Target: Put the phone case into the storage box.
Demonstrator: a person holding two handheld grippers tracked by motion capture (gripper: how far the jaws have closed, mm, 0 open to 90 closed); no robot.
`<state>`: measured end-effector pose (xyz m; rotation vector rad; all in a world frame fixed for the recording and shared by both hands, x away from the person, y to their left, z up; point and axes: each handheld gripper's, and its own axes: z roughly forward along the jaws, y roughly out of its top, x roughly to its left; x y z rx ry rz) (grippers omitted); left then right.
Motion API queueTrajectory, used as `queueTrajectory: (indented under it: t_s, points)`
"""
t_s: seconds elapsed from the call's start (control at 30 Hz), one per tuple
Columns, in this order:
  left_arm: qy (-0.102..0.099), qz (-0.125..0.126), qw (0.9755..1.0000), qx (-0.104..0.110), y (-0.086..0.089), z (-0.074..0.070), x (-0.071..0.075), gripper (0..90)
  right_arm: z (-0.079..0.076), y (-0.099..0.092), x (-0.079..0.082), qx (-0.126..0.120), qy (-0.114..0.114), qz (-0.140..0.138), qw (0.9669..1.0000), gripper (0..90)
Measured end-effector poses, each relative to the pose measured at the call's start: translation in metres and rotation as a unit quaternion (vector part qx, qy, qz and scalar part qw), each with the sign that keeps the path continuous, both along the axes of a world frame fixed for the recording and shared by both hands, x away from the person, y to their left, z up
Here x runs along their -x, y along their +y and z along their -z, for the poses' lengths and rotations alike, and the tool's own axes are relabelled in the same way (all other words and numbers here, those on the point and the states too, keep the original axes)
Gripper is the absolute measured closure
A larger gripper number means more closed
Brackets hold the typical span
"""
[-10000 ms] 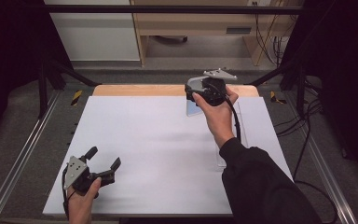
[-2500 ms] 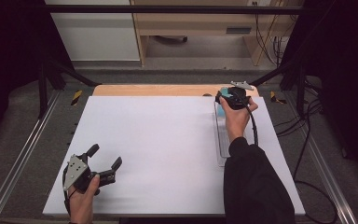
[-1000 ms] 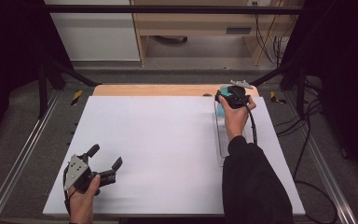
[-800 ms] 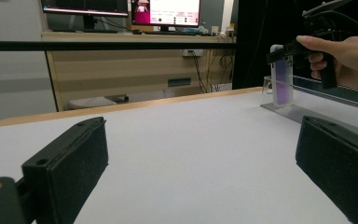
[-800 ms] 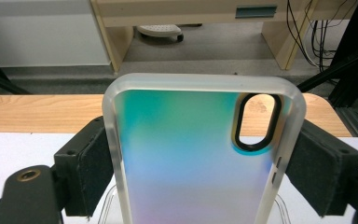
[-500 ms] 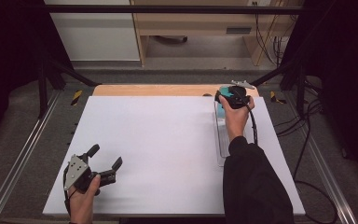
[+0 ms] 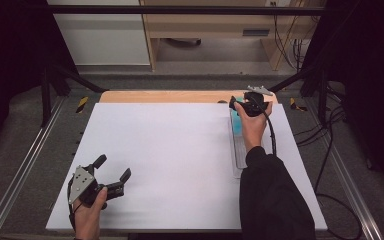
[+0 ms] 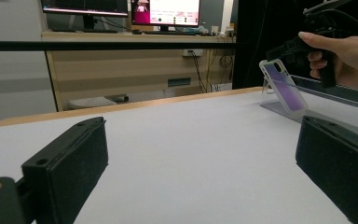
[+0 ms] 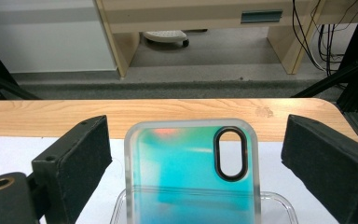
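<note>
A translucent teal phone case (image 9: 191,172) with an oval camera hole leans upright on a clear plastic stand (image 9: 279,205) at the far right of the white sheet. The case (image 7: 236,120) stands between the jaws of my right gripper (image 9: 196,158), which have just been opening. Both pads are clear of its edges. From the left gripper view the case (image 8: 283,86) looks purple, with the right gripper (image 8: 303,46) in a hand just behind it. My left gripper (image 7: 114,167) rests at the near left, open, with nothing between its jaws (image 8: 200,168).
The white sheet (image 7: 180,150) covers most of the table; a strip of wooden tabletop (image 7: 170,96) shows along its far edge. The clear stand (image 7: 241,150) runs lengthwise under the right forearm. Beyond the table are a wooden desk, monitors and cables.
Ten seconds ago the right gripper hovered at the back middle of the sheet; it now sits farther right, at the clear stand. Over the last second neither hand has shifted.
</note>
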<state>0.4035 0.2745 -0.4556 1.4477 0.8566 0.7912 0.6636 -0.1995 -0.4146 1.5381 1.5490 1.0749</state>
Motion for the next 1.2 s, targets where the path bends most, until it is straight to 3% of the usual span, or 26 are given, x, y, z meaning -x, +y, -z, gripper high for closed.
queueTrajectory:
  t_s: [0.53,1.2]
  points:
    - [0.001,-0.002,1.0,0.002,0.001,0.0,0.0,1.0,-0.009,-0.001,0.007,0.008,-0.004,-0.004,1.0,7.4]
    - [0.003,-0.003,1.0,0.004,0.0,0.0,0.0,0.9,-0.017,-0.002,0.017,-0.003,-0.006,-0.021,0.9998,6.5]
